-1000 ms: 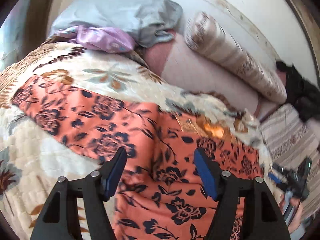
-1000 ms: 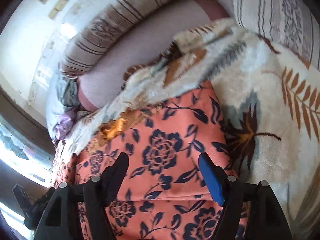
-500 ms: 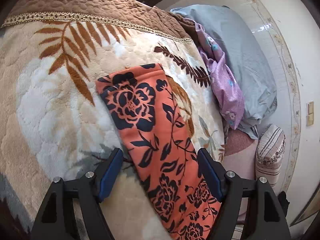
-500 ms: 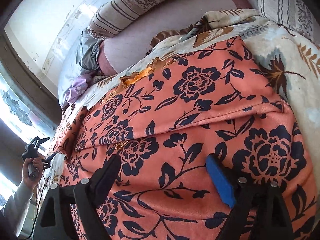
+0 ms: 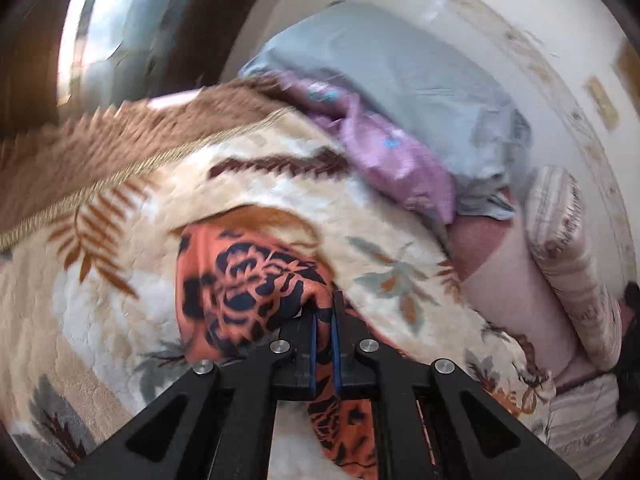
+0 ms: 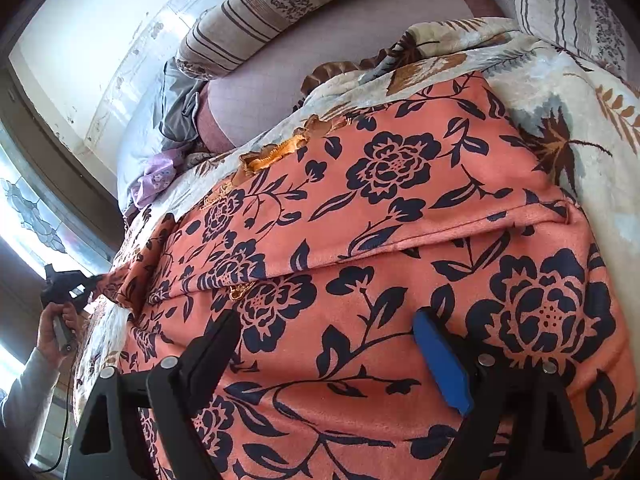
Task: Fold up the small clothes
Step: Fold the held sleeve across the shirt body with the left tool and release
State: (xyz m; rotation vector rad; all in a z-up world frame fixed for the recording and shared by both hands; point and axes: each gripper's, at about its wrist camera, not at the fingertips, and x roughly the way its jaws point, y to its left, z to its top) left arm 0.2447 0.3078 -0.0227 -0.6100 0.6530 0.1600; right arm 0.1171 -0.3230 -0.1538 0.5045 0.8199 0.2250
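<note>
Low centre of the blurred left view: left gripper (image 5: pixel 325 322) pinched on an end, seemingly, of the orange, navy-flowered cloth garment (image 6: pixel 400 240), ready for folding over; lower right view: right gripper (image 6: pixel 326 354) spread just above the garment, flat on the leaf-patterned plush blanket (image 5: pixel 248 188).

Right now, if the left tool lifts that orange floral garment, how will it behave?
The orange floral garment will probably drape limply: it already bunches where the left tool pinches it. It looks thin and light. Its far end may drag across the plush blanket.
</note>
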